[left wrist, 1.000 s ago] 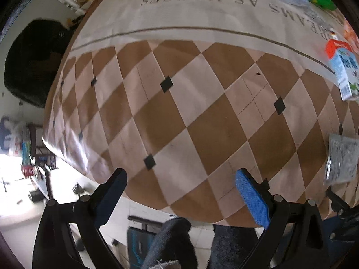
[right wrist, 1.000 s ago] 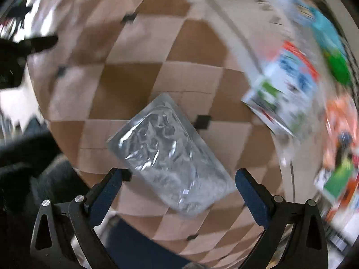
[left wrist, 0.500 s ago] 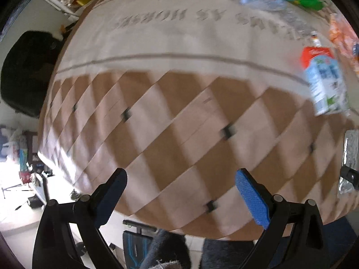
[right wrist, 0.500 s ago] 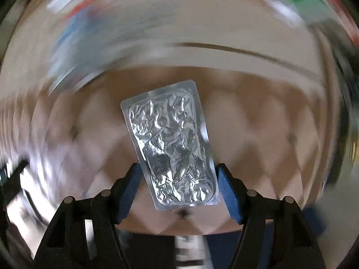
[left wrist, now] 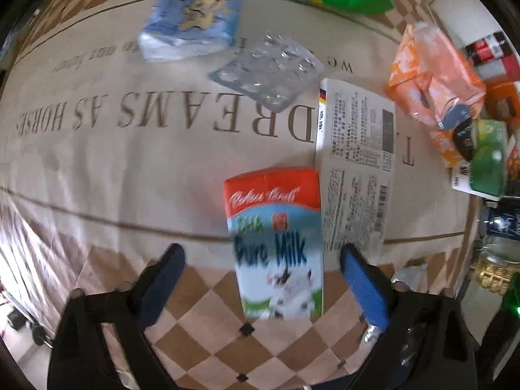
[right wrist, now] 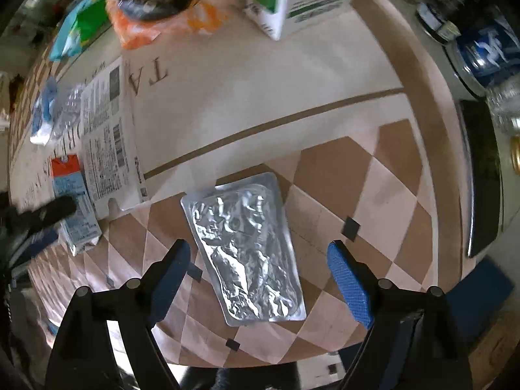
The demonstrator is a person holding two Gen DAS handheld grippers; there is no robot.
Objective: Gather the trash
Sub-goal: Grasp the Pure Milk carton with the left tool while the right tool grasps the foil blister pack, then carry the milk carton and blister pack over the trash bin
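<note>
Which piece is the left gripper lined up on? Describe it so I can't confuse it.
On the tablecloth, where the cream band meets the brown checks, a milk carton lies flat between the open left gripper fingers. Red top, blue "Pure Milk" lettering; the white flattened box beside it has only small black print.

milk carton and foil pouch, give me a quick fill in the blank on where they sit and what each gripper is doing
1. The milk carton lies between the open fingers of the ____ gripper.
2. The foil pouch lies on the ____ part of the tablecloth.
3. The right gripper has its jaws ____.
4. The words on the carton's front read "Pure ____".

Missing words: left; checkered; open; Milk
</note>
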